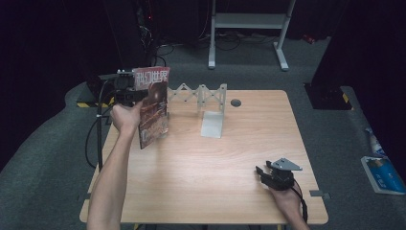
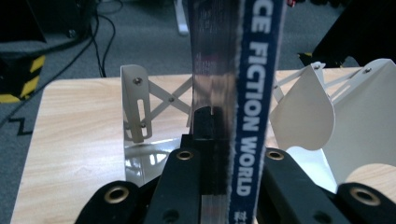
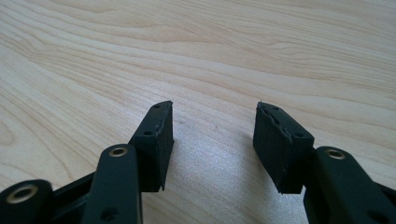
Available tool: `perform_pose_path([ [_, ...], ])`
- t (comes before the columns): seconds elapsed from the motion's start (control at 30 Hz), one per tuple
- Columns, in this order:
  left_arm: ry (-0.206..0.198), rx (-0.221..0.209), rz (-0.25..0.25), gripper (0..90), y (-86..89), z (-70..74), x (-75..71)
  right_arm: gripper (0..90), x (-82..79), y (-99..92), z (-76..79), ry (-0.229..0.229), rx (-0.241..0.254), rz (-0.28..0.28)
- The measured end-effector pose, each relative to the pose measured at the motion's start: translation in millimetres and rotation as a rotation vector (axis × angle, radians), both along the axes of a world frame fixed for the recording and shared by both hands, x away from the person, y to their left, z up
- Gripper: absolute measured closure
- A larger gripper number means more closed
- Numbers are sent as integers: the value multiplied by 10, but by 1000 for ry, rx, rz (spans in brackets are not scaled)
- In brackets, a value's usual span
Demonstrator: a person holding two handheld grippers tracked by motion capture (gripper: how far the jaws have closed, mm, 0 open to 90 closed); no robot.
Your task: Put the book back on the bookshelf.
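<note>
A magazine [image 1: 154,106] with a dark reddish cover stands upright at the table's left side, held by my left gripper [image 1: 128,91], which is shut on it near its top edge. From the left gripper view its blue spine [image 2: 254,107] reading "FICTION WORLD" rises between the jaws. Behind it stands a white expanding book rack [image 1: 203,98] with flat metal dividers [image 2: 306,114]. At the front right of the table my right gripper [image 1: 265,176] rests low over the wood, open, nothing between its fingers [image 3: 213,140].
The wooden table [image 1: 230,158] has a round cable hole [image 1: 235,102] at the back. A white frame [image 1: 249,28] and cables lie on the grey carpet beyond. A blue and white item [image 1: 383,173] sits on the floor at the right.
</note>
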State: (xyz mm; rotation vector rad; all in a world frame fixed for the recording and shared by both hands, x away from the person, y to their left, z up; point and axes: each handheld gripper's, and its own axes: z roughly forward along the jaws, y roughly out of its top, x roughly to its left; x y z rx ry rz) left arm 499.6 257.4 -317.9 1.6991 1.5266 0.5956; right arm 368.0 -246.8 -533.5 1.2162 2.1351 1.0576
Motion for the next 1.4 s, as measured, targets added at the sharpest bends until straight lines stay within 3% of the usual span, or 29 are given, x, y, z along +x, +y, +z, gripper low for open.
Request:
perform_pose_path([
  [0.47,-122,-6,24,837,-56,-203,-121,472,2,2,-2,1,2,3],
  [0.6,-158,12,32,837,-81,-270,-162,472,2,2,-2,0,3,3],
  [0.73,-175,-3,26,836,-94,-328,-185,472,2,2,-2,1,3,3],
  [0.97,-143,-8,26,828,-68,-327,-190,472,3,1,-3,0,2,4],
  [1.1,-88,1,16,825,-53,-302,-166,472,3,1,-2,0,2,4],
  [1.4,-14,6,1,820,-58,-240,-116,473,3,1,-3,0,2,5],
])
